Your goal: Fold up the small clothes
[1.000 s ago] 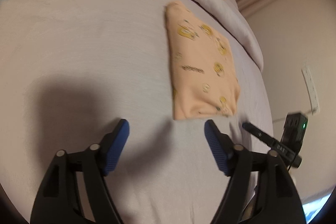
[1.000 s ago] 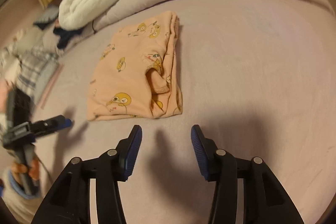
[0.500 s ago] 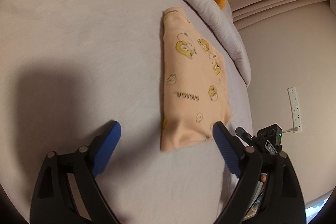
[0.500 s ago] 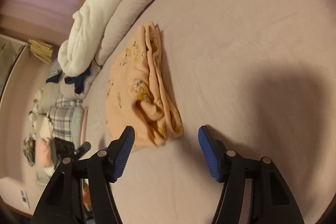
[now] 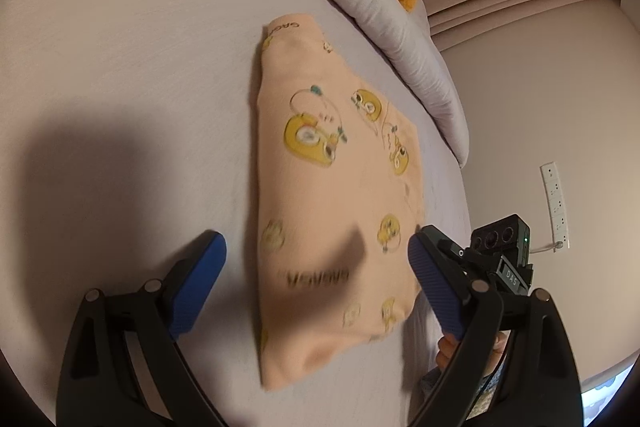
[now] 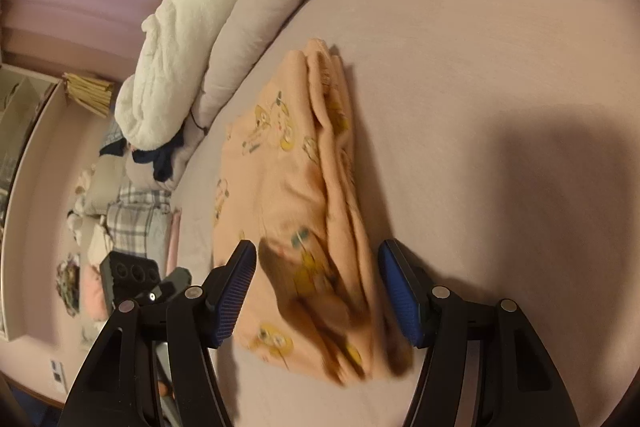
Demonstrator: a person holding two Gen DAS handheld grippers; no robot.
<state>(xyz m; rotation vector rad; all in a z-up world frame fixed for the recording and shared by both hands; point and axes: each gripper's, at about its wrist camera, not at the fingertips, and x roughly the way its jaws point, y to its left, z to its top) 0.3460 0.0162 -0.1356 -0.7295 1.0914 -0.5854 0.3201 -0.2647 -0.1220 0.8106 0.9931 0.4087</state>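
Softly folded, the peach printed garment (image 5: 336, 211) lies on the smooth mauve bedsheet (image 5: 120, 67), between both my wide-open grippers (image 5: 316, 279) (image 6: 316, 291), untouched. Only my right view shows its layered, rumpled edge.

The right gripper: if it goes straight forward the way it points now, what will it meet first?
Most likely the peach folded garment. The right gripper has its jaws open, and the garment's near, layered end already lies between them. Whether the pads would touch cloth or the bedsheet beside it first is unclear.
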